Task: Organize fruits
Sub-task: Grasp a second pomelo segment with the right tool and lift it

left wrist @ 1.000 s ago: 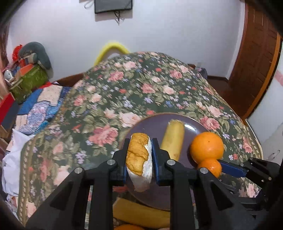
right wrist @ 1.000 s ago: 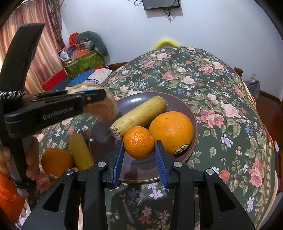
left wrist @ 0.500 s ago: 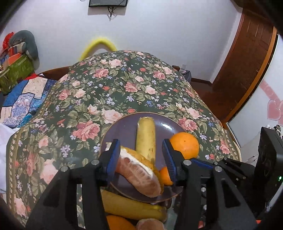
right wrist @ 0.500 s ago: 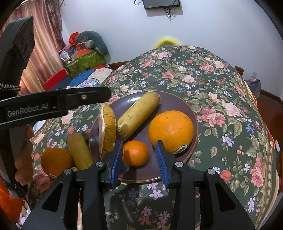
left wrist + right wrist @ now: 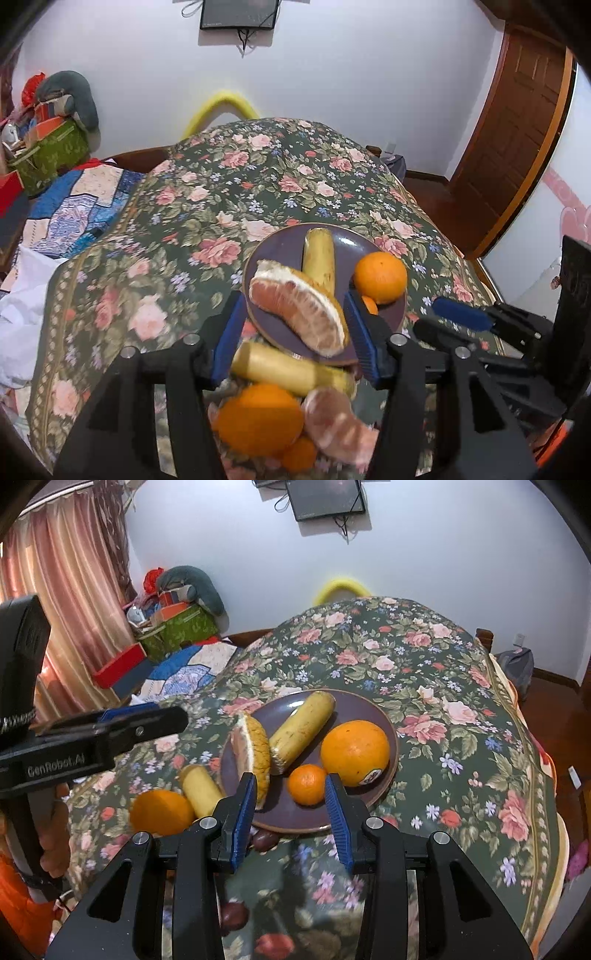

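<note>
Floral cloth bears round plate (image 5: 384, 716), ridged tools (image 5: 290, 808) agape.

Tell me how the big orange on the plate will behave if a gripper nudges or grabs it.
The big orange is round and sits free near the purple plate's right rim, so a nudge would probably roll it, possibly off. Its smooth, glossy skin may slip between narrow pads. It looks firm and wider than the small orange, so it likely needs wide-open jaws.
</note>
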